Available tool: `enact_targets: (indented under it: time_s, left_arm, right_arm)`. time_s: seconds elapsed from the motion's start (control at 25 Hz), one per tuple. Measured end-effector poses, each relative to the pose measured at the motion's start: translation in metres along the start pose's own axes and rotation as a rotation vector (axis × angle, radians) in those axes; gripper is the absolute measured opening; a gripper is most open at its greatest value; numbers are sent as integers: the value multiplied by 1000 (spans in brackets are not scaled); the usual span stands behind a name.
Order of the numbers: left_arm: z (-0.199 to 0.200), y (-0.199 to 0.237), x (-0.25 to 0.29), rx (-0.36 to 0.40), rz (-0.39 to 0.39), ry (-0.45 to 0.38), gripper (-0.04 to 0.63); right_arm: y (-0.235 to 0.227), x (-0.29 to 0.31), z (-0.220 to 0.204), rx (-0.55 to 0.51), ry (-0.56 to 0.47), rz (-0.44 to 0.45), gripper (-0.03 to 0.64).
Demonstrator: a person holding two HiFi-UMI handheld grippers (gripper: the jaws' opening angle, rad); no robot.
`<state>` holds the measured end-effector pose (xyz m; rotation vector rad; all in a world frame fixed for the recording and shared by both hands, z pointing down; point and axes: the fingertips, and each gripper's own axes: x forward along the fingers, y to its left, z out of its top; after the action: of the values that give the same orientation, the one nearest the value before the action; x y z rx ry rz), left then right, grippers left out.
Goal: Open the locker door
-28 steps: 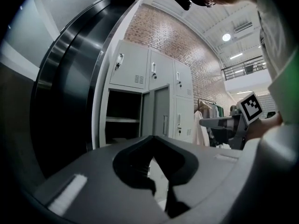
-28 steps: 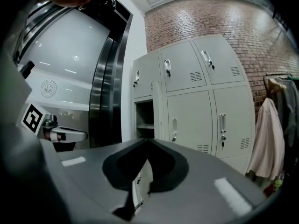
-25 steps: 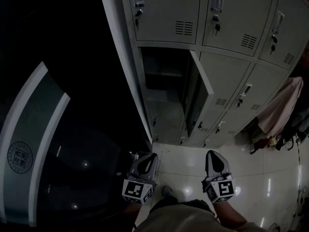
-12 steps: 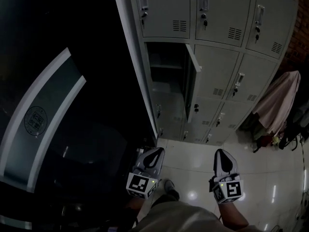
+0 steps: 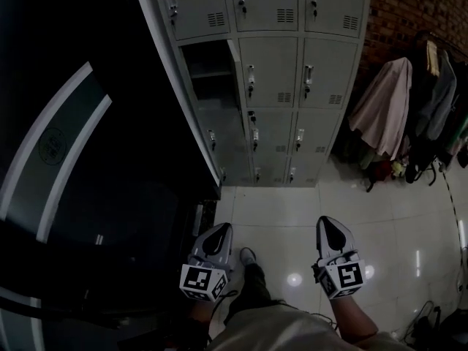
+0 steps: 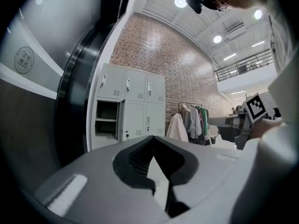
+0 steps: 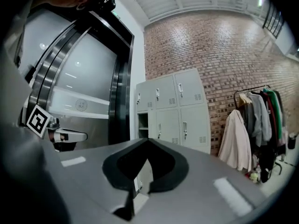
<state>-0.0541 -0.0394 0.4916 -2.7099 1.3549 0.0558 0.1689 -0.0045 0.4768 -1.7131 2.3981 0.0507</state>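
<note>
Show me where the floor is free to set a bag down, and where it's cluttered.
Free: the tiled floor between the lockers, the left hand-held gripper and the right hand-held gripper. Crowded: the right side under the hanging coats, where small things lie.

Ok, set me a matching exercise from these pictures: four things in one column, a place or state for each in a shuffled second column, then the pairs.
1. open locker
2. pale coat
3. right gripper
4. brick wall

A. jaws shut on nothing
B. hanging on the clothes rack
C. behind the lockers
D. left column, below the top row

Pairs: 1-D, 2-B, 3-A, 4-C.
</note>
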Motion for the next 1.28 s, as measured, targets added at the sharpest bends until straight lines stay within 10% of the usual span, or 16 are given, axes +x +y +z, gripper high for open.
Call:
enact_targets:
  time_s: [0.44,0.96,1.28]
  left_arm:
    - [73,-99,-52,56,-90,-30,29]
    - [94,-88,-83,84,-101,-69,29]
    - [112,-82,-97,81,-118,-81,29]
  right_arm:
    - [31,-118,66,35,44,27,2]
    - [37,-138,112,30,-216,-133,0]
    - [51,-147,124,14,-208,-162,0]
